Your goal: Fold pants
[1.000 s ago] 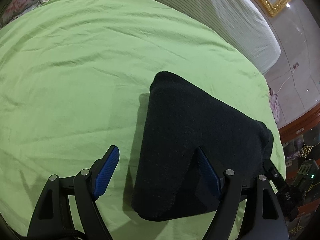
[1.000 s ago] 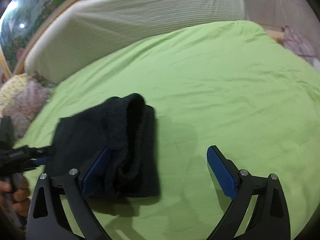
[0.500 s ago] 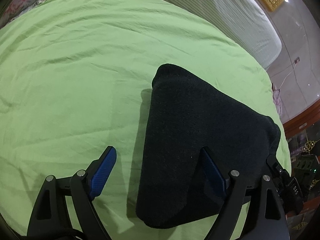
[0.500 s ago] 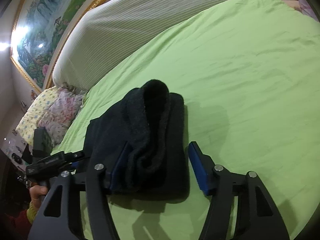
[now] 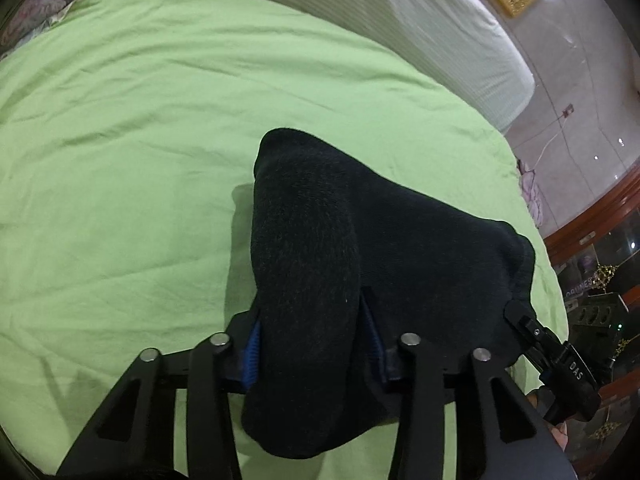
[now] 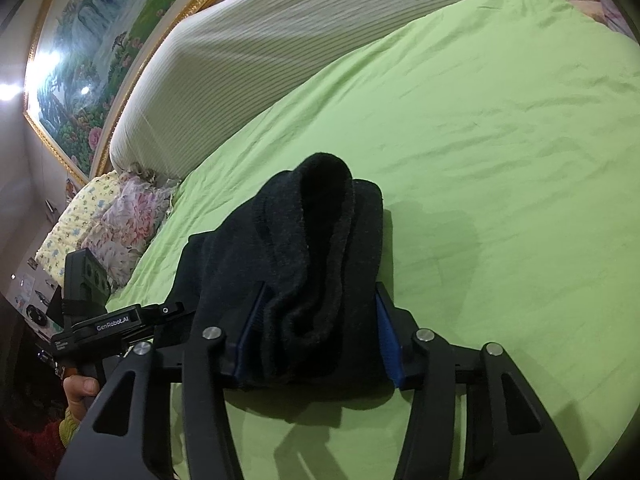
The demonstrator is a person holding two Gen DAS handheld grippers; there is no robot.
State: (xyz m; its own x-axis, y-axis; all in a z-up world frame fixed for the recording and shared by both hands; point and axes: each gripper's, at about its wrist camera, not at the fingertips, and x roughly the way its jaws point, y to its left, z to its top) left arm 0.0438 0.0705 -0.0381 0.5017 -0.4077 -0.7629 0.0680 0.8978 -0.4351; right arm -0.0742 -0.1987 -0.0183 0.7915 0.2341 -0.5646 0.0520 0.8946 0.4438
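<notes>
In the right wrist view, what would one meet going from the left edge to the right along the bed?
Hand → left gripper → floral pillow → black pants → green sheet.

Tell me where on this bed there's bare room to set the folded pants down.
Bare green sheet stretches from the pants to the striped bolster and floral pillows. It is crowded only where the left gripper and right gripper clamp the pants.

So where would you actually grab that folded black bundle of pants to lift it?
At its two short ends, from the near side. The black pants lie as a thick, floppy stack; the left gripper and right gripper, jaws just closing, each pinch one end's full thickness.
</notes>
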